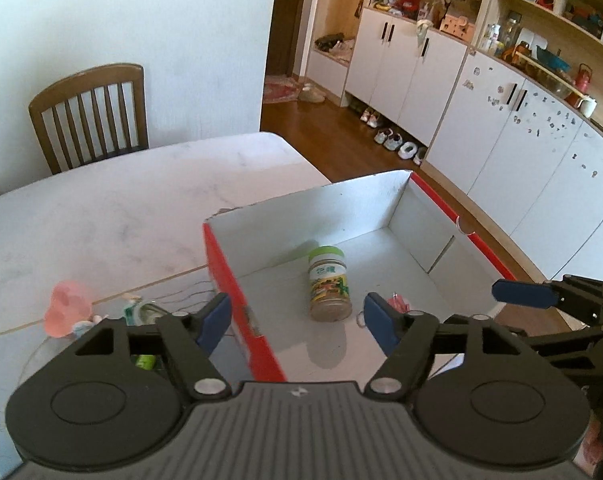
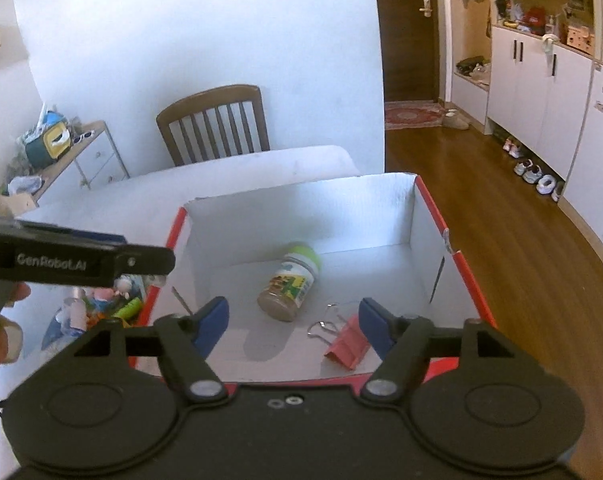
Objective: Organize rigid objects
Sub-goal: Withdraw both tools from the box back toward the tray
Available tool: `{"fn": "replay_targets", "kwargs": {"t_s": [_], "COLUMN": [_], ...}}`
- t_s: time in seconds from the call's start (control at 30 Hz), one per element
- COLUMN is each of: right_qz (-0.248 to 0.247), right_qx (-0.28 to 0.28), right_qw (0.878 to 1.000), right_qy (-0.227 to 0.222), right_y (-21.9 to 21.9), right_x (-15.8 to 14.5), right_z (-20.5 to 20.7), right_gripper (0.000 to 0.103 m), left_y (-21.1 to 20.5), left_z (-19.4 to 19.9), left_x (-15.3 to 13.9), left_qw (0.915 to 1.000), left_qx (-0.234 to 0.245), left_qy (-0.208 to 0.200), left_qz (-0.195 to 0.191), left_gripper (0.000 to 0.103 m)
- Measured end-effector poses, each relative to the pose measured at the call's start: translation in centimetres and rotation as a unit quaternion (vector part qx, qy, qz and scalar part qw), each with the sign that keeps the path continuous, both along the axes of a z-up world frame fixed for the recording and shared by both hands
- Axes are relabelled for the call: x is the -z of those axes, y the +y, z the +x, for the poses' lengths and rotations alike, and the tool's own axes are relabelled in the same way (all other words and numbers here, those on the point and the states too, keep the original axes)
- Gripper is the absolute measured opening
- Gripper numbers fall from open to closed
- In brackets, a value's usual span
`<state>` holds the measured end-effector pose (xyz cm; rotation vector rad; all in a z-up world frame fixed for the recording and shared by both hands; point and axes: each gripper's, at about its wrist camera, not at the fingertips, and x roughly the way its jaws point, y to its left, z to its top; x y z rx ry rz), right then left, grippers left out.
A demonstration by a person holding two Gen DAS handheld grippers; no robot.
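A red cardboard box with a white inside (image 1: 237, 292) (image 2: 429, 208) stands on the white table. In it lies a small jar with a green lid (image 1: 328, 284) (image 2: 290, 287) and a pink binder clip (image 2: 347, 346), partly hidden in the left wrist view (image 1: 398, 303). My left gripper (image 1: 297, 322) is open and empty, hovering over the box's left wall. My right gripper (image 2: 293, 326) is open and empty above the box's near edge; its fingertip shows at right in the left wrist view (image 1: 521, 292).
A pile of small items, with a pink toy (image 1: 66, 312) and green pieces (image 2: 127, 308), lies on the table left of the box. A wooden chair (image 1: 91, 114) stands behind the table. White cabinets (image 1: 501, 128) and a wood floor are to the right.
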<state>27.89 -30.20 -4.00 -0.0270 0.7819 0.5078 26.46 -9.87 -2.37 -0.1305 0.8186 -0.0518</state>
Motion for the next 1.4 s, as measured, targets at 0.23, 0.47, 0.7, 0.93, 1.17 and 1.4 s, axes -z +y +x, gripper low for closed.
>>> {"fn": "replay_targets", "kwargs": {"t_s": [0.23,0.47,0.7,0.93,1.17,1.4], "right_qz": [0.012,0.029,0.041,0.041,0.03,0.018], "right_qx": [0.017,0.026,0.023,0.007,-0.01,-0.045], "right_qw": [1.0,0.999,0.998,0.998,0.999,0.999], "right_qy": [-0.015,-0.032,-0.046,-0.046,-0.038,-0.023], "right_y": [1.7,3.7,5.8,8.5,10.8,13.0], "right_x": [-0.9,-1.5,-1.9,-1.8,-1.3,-0.1], "right_z": [-2.3,-4.5,-6.5,-7.9,-8.4,-8.7], "right_gripper": [0.087,0.098,0.103,0.103,0.103,0.103], "left_y": [2.2,4.5,6.9,10.3,14.5,18.5], "left_z": [-2.6,-5.1,-7.2,-9.6,-11.6,-12.2], "left_x": [-0.5,-1.2,-1.5,-1.4,-0.4,2.7], "left_qw": [0.9998,0.999,0.998,0.9966,0.9944,0.9963], "left_qx": [0.007,0.012,0.019,0.012,-0.008,-0.037], "left_qy": [-0.018,-0.042,-0.061,-0.079,-0.104,-0.074], "left_qz": [0.007,0.007,-0.004,-0.017,-0.015,-0.023], "left_gripper": [0.08,0.08,0.085,0.094,0.103,0.103]}}
